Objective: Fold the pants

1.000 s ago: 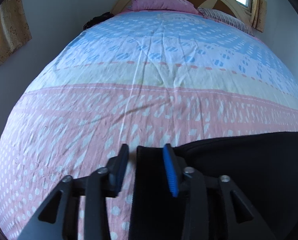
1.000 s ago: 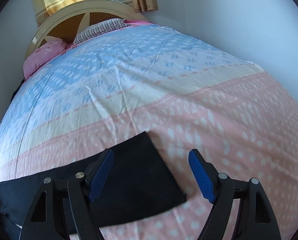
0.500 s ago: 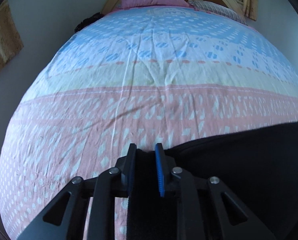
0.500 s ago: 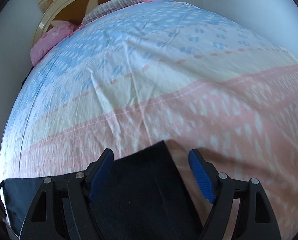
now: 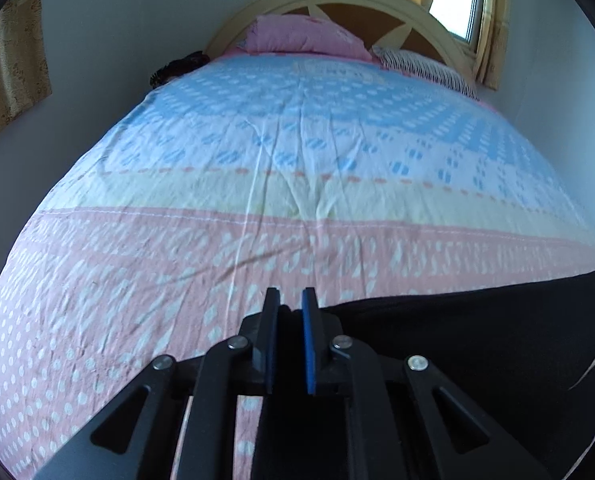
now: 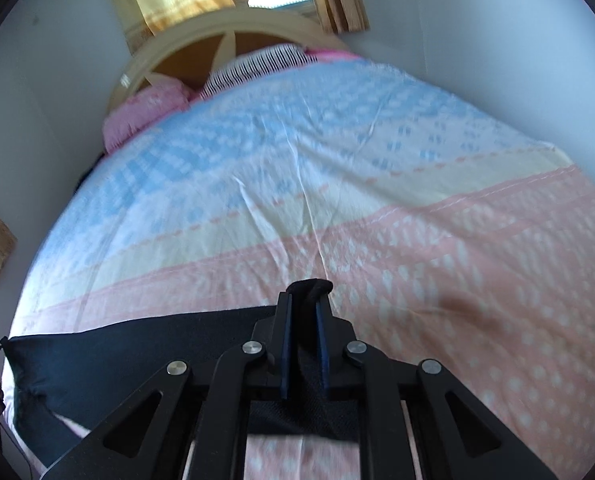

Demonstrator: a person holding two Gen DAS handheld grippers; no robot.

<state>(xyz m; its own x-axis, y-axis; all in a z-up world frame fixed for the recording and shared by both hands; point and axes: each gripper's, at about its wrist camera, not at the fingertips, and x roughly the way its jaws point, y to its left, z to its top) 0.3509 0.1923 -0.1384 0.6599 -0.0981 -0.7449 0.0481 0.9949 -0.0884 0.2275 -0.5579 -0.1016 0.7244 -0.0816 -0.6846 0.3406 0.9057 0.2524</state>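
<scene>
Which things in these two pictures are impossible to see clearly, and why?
- Pants, left wrist view: cut off by the right and bottom edges; the left hand-held gripper hides the pinched corner.
- Pants, right wrist view: the right hand-held gripper covers the near part.
- Bedsheet, right wrist view: pattern blurred.

Soft daylight from the window (image 5: 463, 4); fisheye-bent edges; blurred right wrist view

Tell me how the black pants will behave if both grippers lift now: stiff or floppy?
Probably floppy: the pants bunch above the right gripper, and fabric crumples inside the left gripper. The unsupported middle will likely sag between the grips. Slipping looks unlikely, since both are clamped on cloth.
</scene>
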